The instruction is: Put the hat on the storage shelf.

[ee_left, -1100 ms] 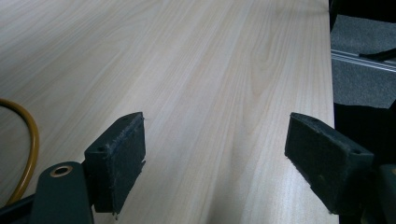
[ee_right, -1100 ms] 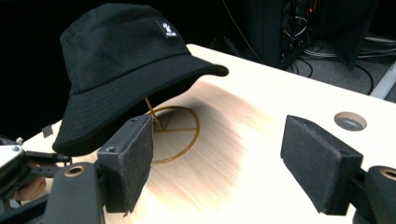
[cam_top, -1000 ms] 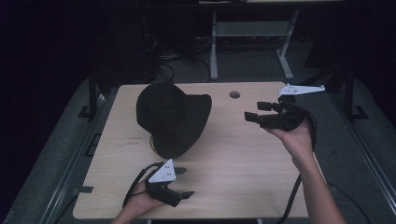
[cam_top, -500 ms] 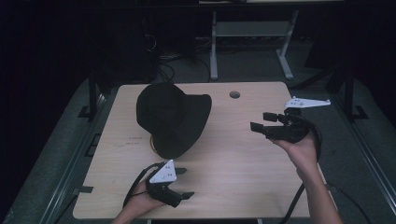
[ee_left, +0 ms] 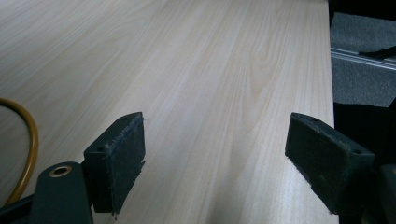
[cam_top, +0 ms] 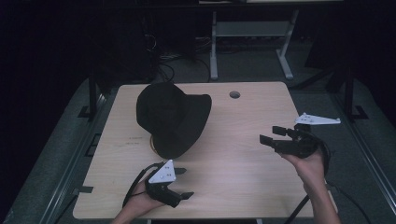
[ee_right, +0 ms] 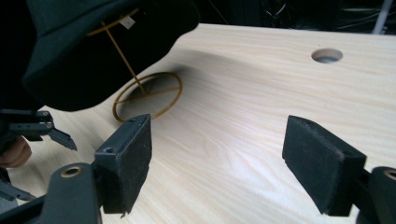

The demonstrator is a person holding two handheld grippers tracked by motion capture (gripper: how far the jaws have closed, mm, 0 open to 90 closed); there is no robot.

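Black hat (cam_top: pixel 173 116) sits on a thin yellow wire stand (ee_right: pixel 148 94), left-centre on the table (cam_top: pixel 243 186). It looks soft and light, so it'll flop, and the stand could tip; I'd pinch the brim edge. Left gripper (cam_top: pixel 180 184) rests near the front edge, jaws apart and empty. Right gripper (cam_top: pixel 273 135) hovers right of the hat, jaws wide, holding nothing.
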